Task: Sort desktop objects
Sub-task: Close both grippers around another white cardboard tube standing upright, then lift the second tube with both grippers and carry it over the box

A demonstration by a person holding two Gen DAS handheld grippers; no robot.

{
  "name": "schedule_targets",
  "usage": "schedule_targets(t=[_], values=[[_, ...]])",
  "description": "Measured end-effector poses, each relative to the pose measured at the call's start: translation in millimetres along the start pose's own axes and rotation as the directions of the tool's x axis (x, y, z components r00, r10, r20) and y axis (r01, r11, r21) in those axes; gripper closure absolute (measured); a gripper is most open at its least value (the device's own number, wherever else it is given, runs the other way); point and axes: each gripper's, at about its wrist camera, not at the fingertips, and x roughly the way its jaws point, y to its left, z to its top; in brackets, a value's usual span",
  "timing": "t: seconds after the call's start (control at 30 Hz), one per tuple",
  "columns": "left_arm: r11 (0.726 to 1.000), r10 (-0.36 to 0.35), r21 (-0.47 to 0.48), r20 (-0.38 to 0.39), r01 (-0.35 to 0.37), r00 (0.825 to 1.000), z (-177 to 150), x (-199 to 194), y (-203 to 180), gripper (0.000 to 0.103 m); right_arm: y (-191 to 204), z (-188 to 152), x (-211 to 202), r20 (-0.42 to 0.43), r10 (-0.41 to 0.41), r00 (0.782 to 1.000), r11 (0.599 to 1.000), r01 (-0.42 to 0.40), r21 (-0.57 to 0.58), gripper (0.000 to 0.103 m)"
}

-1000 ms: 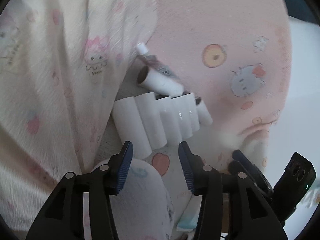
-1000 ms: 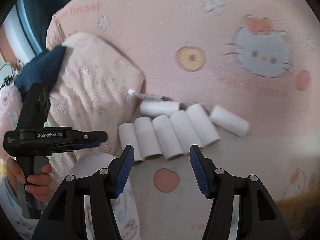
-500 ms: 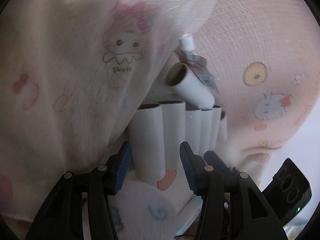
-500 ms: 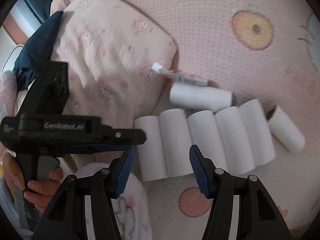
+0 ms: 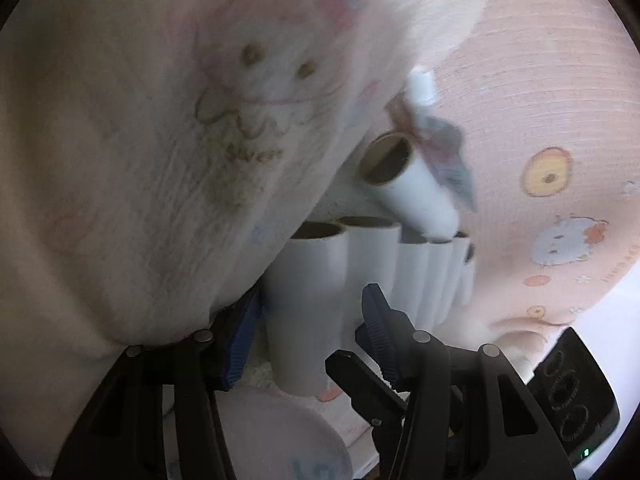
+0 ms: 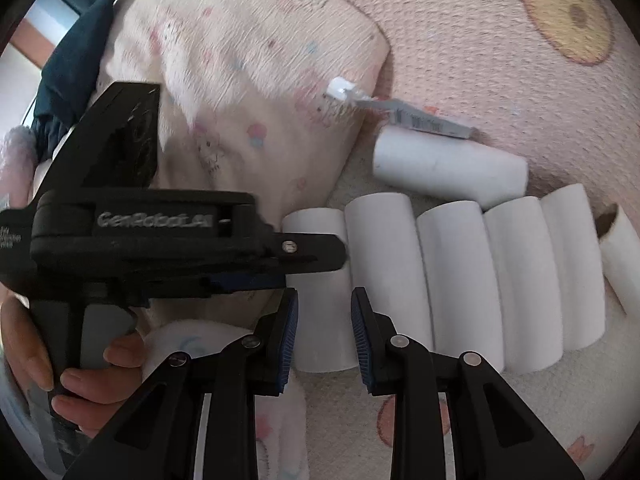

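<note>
A row of several white cardboard tubes (image 6: 452, 272) lies side by side on a pink printed sheet (image 6: 480, 40). My right gripper (image 6: 324, 304) is closing on the lower end of the leftmost tube (image 6: 320, 332), and its pads touch both of the tube's sides. My left gripper (image 5: 308, 312) straddles the same tube (image 5: 308, 280) higher up. Its jaws are closing, with a gap left on each side. In the right wrist view the left gripper (image 6: 340, 248) reaches in from the left. One loose tube (image 6: 448, 164) lies crosswise behind the row, next to a flat sachet with a white cap (image 6: 404, 116).
A cream pillow with cartoon prints (image 6: 240, 60) bulges against the row's left side and fills the left of the left wrist view. A dark blue cloth (image 6: 76, 48) lies behind it. A person's hand (image 6: 32, 360) holds the left gripper. Another tube (image 6: 620, 264) lies angled at the far right.
Both grippers came down close to the tubes. The right jaws narrowed from wide apart onto the leftmost tube. The left gripper slid in over the same tube.
</note>
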Motion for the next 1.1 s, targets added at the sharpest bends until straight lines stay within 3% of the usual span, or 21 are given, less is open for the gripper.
schedule_targets(t=[0.27,0.53,0.63,0.9,1.03,1.1], values=[[1.000,0.000,-0.003,-0.008,0.000,1.000,-1.0,5.4,2.1,0.056,1.0,2.3,13.0,-0.015,-0.001,1.000,1.000,0.001,-0.007,0.078],[0.982,-0.175,0.086,0.037,0.171,0.984,-9.8,-11.1,-4.6,0.056,-4.9,6.2,-8.4,0.043,0.008,0.999,1.000,-0.008,0.014,0.070],[0.968,-0.178,0.191,0.074,0.161,0.981,-17.3,-23.2,-21.0,0.056,-3.6,5.5,-22.3,0.083,0.013,0.996,1.000,-0.012,-0.008,0.070],[0.904,-0.165,0.413,0.103,0.108,0.981,-51.3,-46.2,-69.9,0.056,7.9,-9.5,-69.3,0.176,-0.029,0.984,0.994,0.047,-0.098,0.070],[0.849,-0.159,0.523,0.119,0.075,0.980,-80.1,-58.5,-91.8,0.056,5.8,-27.2,-97.6,0.229,-0.044,0.972,0.991,0.072,-0.112,0.070],[0.835,-0.159,0.546,0.116,0.071,0.980,-87.2,-60.6,-96.2,0.056,7.9,-30.9,-111.1,0.249,-0.053,0.967,0.991,0.082,-0.107,0.069]])
